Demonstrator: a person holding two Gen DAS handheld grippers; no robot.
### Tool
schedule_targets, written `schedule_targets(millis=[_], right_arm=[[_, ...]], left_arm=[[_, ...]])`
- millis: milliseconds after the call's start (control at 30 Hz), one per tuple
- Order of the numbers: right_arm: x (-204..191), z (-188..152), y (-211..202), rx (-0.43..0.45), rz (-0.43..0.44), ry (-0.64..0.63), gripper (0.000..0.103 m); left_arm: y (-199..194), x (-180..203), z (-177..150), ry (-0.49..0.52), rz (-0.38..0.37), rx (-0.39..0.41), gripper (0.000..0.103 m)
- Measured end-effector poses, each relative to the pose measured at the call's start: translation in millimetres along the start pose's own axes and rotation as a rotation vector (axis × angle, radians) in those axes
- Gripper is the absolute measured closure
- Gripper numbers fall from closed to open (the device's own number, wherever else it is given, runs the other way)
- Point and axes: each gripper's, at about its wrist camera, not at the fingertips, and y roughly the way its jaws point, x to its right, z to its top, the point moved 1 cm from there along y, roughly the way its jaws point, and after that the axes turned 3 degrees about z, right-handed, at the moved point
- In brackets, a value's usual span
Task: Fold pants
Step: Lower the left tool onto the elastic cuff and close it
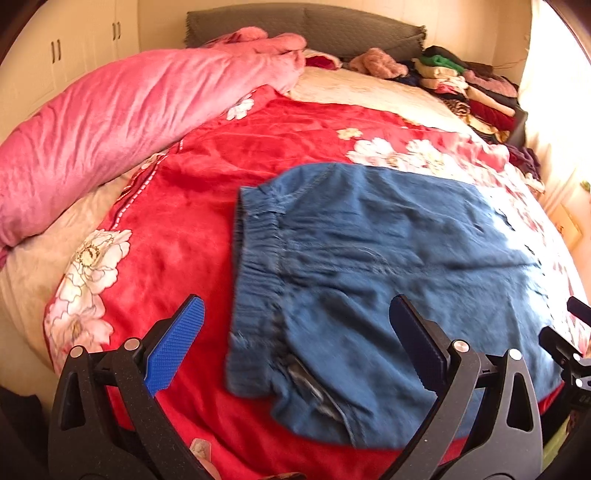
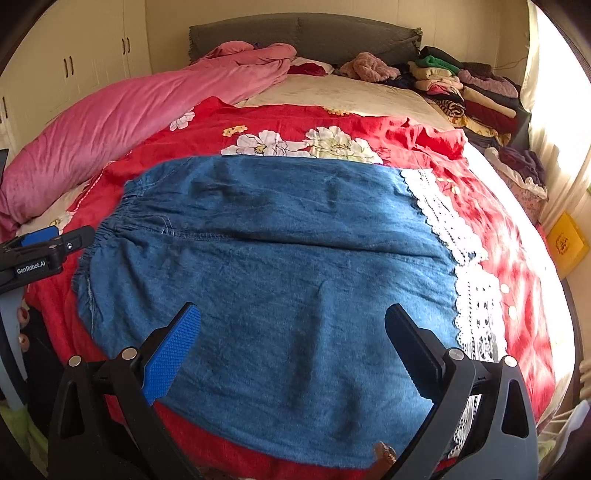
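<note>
A: On the bed [image 2: 351, 96], what's the setup?

B: Red floral blanket [image 2: 258, 125] over it, pink duvet [image 2: 110, 122] along the left, clothes pile [image 2: 472, 92] by the grey headboard [image 2: 306, 33], cupboards [image 2: 74, 70] behind.

A: And the pants?

B: Pants [image 2: 277, 266], soft blue denim with a gathered waistband and white lace hems, lie flat mid-blanket.

A: Grippers?

B: Left gripper [image 1: 295, 343] and right gripper [image 2: 291, 347] hover above them, both spread wide, pinching nothing.

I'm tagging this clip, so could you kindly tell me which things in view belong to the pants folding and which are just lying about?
Belongs to the job:
- blue denim pants, spread flat
- white lace hems
- left gripper, open
- right gripper, open
- red floral blanket underneath

Just lying about:
- pink duvet
- stacked folded clothes
- grey headboard
- yellow box
</note>
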Motion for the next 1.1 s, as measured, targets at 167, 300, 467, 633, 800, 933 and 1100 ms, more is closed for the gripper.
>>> schedule_targets(millis=[167,300,467,633,800,933,1100], right_arm=[[-6,30,23,-0.01,0.032,-0.025,0.004],[-10,59,48,-0.027,0.045,-0.056,0.004],[-17,100,82,-0.042,0.047,-0.103,0.004],[-29,138,121,-0.058,0.093,-0.171,0.004],[-41,162,163,-0.071,0.106,-0.272,0.004],[-51,171,194,-0.112,0.087,-0.316,0.004],[-50,174,217,-0.154,0.122,-0.286,0.004]], left_arm=[[22,-18,20,-0.032,0.021,-0.028,0.009],[44,-33,38,-0.046,0.034,-0.052,0.009],[75,-40,60,-0.036,0.033,-0.1,0.009],[106,-42,79,-0.022,-0.018,-0.148,0.009],[126,-44,88,-0.014,-0.039,-0.151,0.009],[140,-40,91,0.019,-0.031,-0.147,0.009],[150,-34,85,0.069,-0.147,-0.142,0.057]])
